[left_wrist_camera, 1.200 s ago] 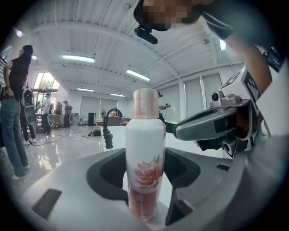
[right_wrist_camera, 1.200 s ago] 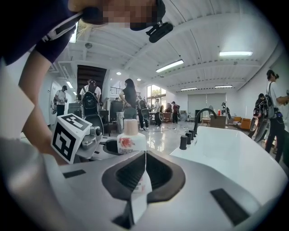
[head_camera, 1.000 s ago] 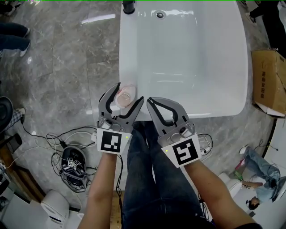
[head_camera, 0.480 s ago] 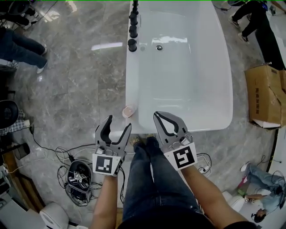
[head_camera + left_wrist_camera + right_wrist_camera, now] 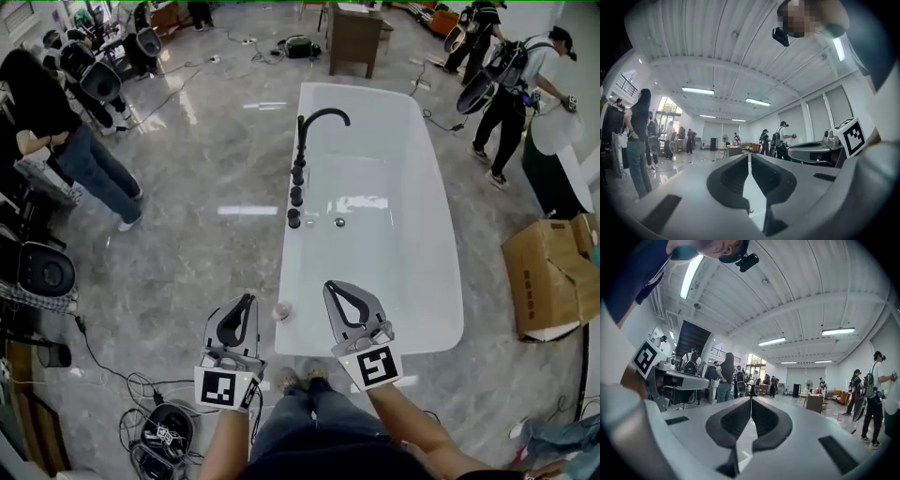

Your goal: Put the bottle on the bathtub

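The white bathtub (image 5: 375, 253) lies ahead in the head view. A small pinkish bottle (image 5: 281, 310) stands upright on its near left rim corner. My left gripper (image 5: 249, 299) hangs just left of the bottle, apart from it, shut and empty. My right gripper (image 5: 329, 285) hovers over the tub's near end, also shut and empty. In the left gripper view my left gripper (image 5: 749, 154) points level across the room with jaws together; the right gripper view shows my right gripper (image 5: 751, 398) the same way. Neither gripper view shows the bottle or the tub.
A black faucet (image 5: 314, 122) and knobs (image 5: 294, 197) line the tub's left rim. A cardboard box (image 5: 548, 272) sits on the floor to the right. Cables and gear (image 5: 164, 436) lie near left. People stand at left (image 5: 66, 141) and far right (image 5: 506, 84).
The left gripper let go of the bottle, leaving it on the rim, then shut and drew back. Both grippers pulled toward me, and the head view lifted to take in the whole tub.
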